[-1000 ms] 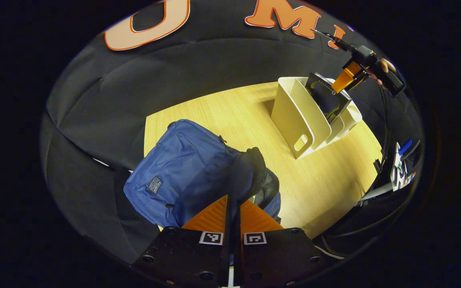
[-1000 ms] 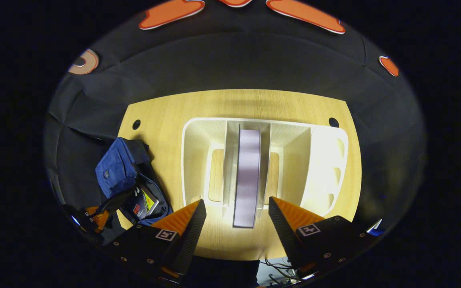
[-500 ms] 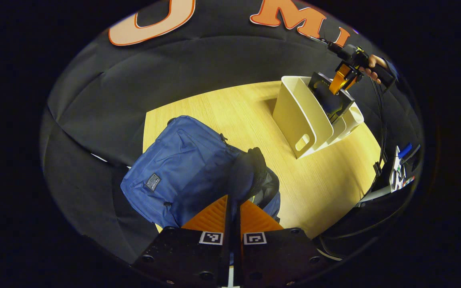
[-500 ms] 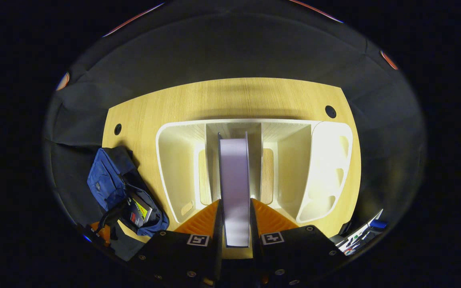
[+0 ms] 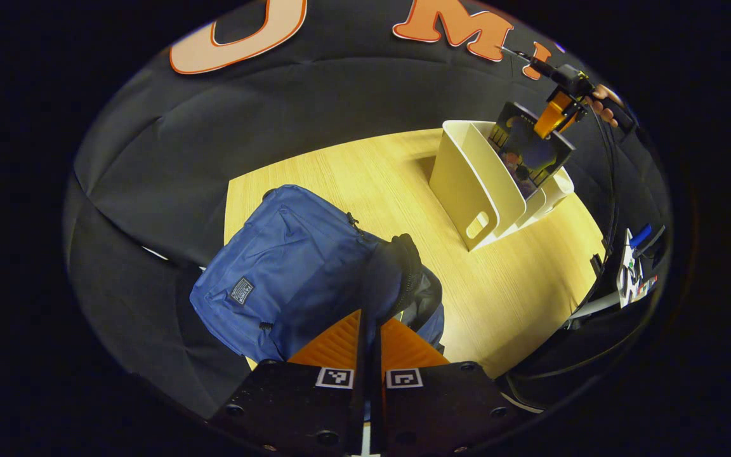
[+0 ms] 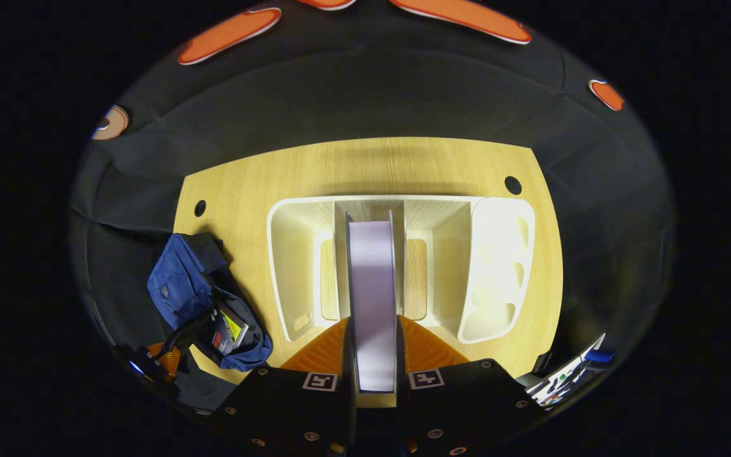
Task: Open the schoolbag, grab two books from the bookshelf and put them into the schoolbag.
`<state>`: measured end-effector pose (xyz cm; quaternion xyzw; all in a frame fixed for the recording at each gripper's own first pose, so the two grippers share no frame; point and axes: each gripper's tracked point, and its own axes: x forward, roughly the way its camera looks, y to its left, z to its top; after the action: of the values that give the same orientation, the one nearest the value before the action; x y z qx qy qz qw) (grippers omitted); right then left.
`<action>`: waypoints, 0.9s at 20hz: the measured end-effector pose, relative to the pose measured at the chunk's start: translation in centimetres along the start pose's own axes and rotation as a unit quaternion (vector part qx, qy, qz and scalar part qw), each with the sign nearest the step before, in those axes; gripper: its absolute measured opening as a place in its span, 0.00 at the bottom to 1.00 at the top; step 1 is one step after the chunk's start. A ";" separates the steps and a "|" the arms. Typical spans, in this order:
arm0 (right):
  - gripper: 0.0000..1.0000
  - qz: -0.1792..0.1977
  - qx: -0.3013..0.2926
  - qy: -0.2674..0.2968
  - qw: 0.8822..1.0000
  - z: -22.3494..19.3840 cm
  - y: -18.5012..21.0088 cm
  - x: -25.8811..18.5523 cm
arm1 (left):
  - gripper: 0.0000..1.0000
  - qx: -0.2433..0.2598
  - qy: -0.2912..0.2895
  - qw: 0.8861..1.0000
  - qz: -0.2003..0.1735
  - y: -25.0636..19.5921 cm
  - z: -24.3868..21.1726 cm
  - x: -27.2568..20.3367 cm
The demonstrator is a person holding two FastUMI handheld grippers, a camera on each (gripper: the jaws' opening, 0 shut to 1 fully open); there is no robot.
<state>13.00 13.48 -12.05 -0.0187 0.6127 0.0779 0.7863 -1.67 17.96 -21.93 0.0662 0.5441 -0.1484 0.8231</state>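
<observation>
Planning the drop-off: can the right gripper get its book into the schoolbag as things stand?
Probably yes. The right gripper grips the book; the left gripper holds the schoolbag's flap, mouth open, one book inside, bare table between.

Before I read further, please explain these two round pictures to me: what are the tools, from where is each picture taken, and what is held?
No robot is here. A person carries one hand-held gripper in each hand, and a camera rides on each, looking along its two fingers. In the left gripper view, the left hand-held gripper is shut on the dark edge of the open blue schoolbag, which lies on the wooden table. Farther off, a hand holds the other tool above the white bookshelf. In the right gripper view, looking down, the right hand-held gripper is shut on a book over the bookshelf's middle slot. Another book already lies inside the schoolbag.
</observation>
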 end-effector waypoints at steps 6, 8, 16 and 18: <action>0.26 0.027 -0.005 -0.031 0.999 -2.4 0.1 -5.9 | 0.05 0.020 -0.006 1.000 0.003 -0.1 0.2 -0.5; 0.26 0.040 -0.001 -0.049 0.998 -2.9 0.1 -7.8 | 0.05 0.020 -0.006 1.000 0.002 -0.3 0.2 -0.7; 0.26 0.102 0.043 -0.092 0.990 -6.6 -1.4 -12.7 | 0.05 0.037 -0.007 0.999 0.008 -0.5 0.0 -1.5; 0.25 0.110 0.055 -0.103 0.987 -7.4 -2.1 -13.3 | 0.05 0.037 -0.006 0.999 0.011 -0.4 0.2 -1.6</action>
<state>3.03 9.16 -1.17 0.1003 0.5305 0.1319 0.8314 -2.25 17.77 -20.38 0.1014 0.5324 -0.1601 0.8250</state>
